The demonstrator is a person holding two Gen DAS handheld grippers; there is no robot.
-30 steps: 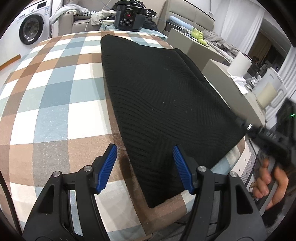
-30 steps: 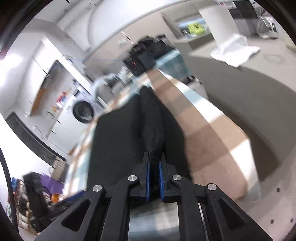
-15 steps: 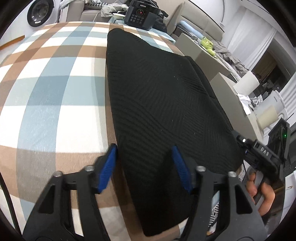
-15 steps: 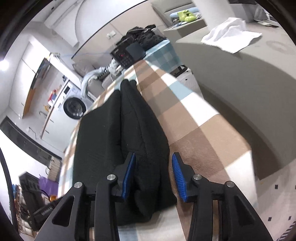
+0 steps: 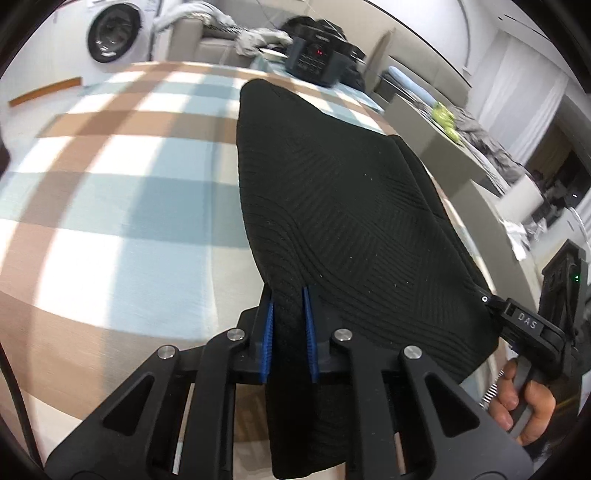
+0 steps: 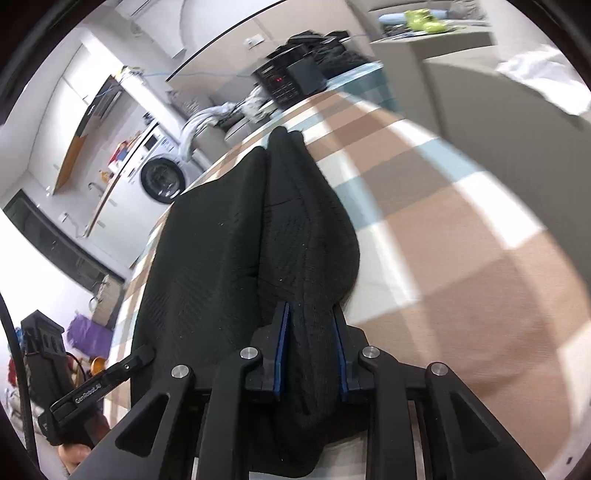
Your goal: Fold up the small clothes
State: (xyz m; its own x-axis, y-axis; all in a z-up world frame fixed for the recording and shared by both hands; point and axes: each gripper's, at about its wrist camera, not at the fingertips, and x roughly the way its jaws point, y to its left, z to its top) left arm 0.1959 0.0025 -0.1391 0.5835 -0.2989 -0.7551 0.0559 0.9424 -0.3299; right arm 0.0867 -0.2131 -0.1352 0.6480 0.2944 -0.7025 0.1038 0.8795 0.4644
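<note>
Broadly, a table under a checked cloth (image 5: 122, 206) of brown, pale blue and white squares fills both views, and a black ribbed knit garment (image 5: 343, 221) lies lengthwise along it, its near end hanging just over the table's near edge. In the right wrist view the garment (image 6: 221, 258) shows 2 layers, a thicker folded strip lying along its right side on top of the flat part.

Behind the far end of the table stand a white washing machine (image 5: 110, 37), a black appliance with red lit digits (image 5: 314, 61) and a pale sofa heaped with grey laundry (image 5: 221, 33).

At the near edge, the left gripper (image 5: 290, 332) has just been closing and its 2 blue pads pinch the garment's left corner, the cloth bunched between them. The right gripper (image 6: 312, 350) has likewise just narrowed, and its pads press a thick roll of the folded strip at the right corner. In the left wrist view it (image 5: 487, 300) meets the garment's right edge, though its tips are probably hidden by the cloth there. A hand (image 5: 524, 410) grips its handle below the table edge.
</note>
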